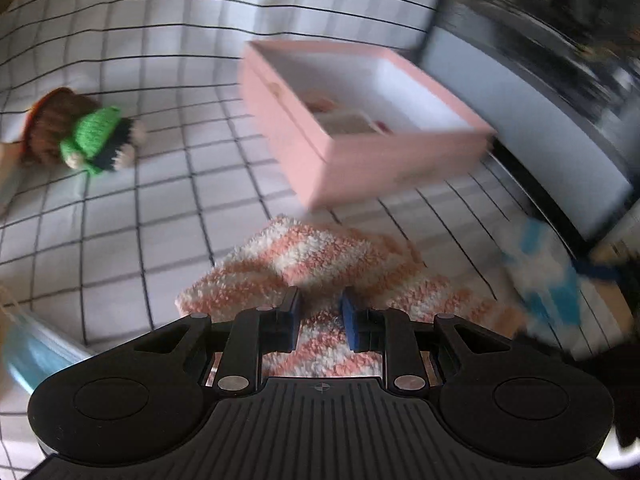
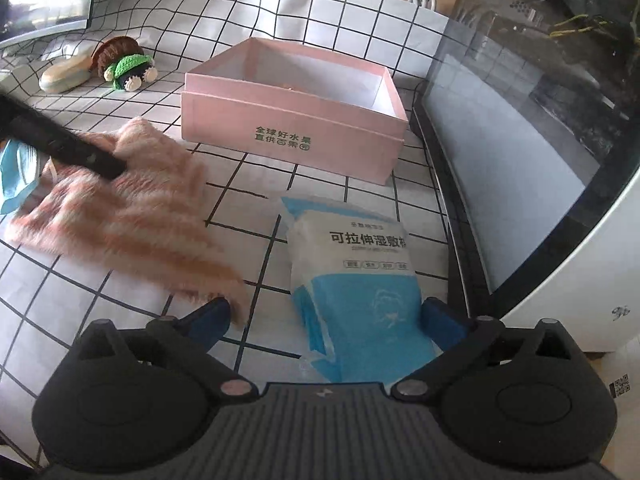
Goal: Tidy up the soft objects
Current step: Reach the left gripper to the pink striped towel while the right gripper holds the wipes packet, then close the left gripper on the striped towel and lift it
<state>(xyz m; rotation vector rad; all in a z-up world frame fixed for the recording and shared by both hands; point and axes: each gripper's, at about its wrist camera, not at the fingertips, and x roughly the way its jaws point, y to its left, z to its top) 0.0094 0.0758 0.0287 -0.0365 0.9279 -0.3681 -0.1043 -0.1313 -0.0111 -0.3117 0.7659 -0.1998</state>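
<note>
In the lower middle of the left wrist view, my left tool (image 1: pixel 320 316) is pinching a fold of the fuzzy pink and white striped cloth (image 1: pixel 320 256), which lies bunched on the checked surface (image 1: pixel 120 216). I think I hold it by a fold so the whole soft thing comes up in one piece. The pink box (image 1: pixel 360 168) sits just past it, toward the upper right of the frame, open on top, so that looks like the place for the soft things. This view is blurry, but it does show something small already lying inside the box. The right wrist view cannot see that. It is sharp and shows my right tool (image 2: pixel 326 318) spread wide and gripping nothing, its tips on either side of the near end of a blue and white packet (image 2: pixel 352 268), ready to close on it, I think. It also shows the black arm of the left tool lying across the cloth at the left edge. Far off in the upper left rests a knitted toy in green (image 2: pixel 128 68), beside a pale oval thing.
</note>
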